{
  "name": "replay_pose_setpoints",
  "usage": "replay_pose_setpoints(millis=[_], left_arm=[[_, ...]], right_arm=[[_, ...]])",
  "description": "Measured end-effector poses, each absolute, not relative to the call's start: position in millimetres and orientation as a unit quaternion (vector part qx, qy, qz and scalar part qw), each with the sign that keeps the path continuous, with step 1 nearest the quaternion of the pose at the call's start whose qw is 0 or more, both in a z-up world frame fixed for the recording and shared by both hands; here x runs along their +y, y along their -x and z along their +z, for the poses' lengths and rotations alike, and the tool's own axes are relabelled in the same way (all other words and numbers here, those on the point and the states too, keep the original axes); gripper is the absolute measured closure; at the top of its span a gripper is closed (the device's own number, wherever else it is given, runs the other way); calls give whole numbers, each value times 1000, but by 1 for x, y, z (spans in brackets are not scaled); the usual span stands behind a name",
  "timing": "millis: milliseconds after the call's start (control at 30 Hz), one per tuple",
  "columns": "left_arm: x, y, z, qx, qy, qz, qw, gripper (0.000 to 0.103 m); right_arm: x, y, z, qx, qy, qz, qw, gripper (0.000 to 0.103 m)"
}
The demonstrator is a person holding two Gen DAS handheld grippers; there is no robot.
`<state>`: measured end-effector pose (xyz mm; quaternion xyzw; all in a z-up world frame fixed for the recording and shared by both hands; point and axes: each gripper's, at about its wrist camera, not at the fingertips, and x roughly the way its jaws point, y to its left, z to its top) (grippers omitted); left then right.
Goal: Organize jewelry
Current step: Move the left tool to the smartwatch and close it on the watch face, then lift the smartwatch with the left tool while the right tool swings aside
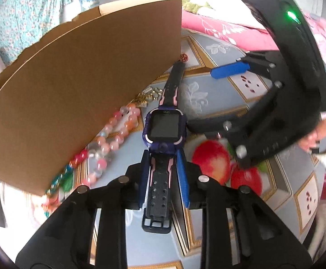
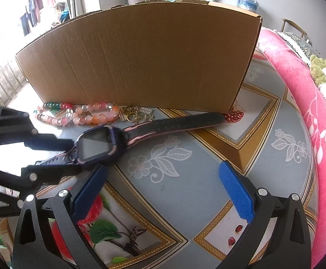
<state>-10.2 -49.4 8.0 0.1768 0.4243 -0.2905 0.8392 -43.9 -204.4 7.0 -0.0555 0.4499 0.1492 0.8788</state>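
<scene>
Flowered tablecloth (image 2: 185, 192), cardboard box (image 2: 140, 62) standing on it; bead bracelets (image 2: 84, 114) at its foot. Left gripper (image 1: 163, 174) clamped on strap of smartwatch (image 1: 163, 127), watch lying on cloth beside beads. Right gripper (image 2: 163, 192) spread wide, nothing in it, near watch

- No readable text, label, brand or number shows in either view.
- The smartwatch (image 1: 161, 126) screen is dark; a small mark above it is illegible.

dark blue watch (image 1: 163, 125) lies flat, strap outstretched; pink bead bracelets (image 1: 109, 143) beside cardboard box (image 1: 84, 85).
</scene>
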Motion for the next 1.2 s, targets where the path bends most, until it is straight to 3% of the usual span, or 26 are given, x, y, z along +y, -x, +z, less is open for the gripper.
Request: replay_pose_setpoints(millis=[533, 567, 700, 767, 900, 967, 1033, 1200], left_arm=[[1, 85, 12, 437, -195, -274, 834, 81], [4, 87, 13, 439, -197, -265, 836, 79], [-2, 92, 14, 434, -197, -263, 839, 53], [-10, 90, 14, 418, -214, -256, 845, 48], [-19, 73, 13, 411, -205, -254, 851, 47], [-20, 65, 12, 414, -190, -260, 852, 49], [-20, 62, 12, 412, -175, -258, 856, 60], [-25, 59, 12, 418, -153, -256, 858, 61]], right_arm=[[-202, 49, 6, 451, 66, 144, 878, 5], [-202, 49, 6, 451, 66, 144, 878, 5], [-202, 49, 6, 451, 66, 144, 879, 5], [-202, 49, 6, 451, 66, 144, 879, 5], [-202, 50, 7, 450, 63, 145, 879, 5], [-203, 50, 7, 450, 59, 147, 879, 5], [-204, 51, 7, 449, 54, 150, 879, 5], [-213, 51, 9, 446, 22, 164, 880, 5]])
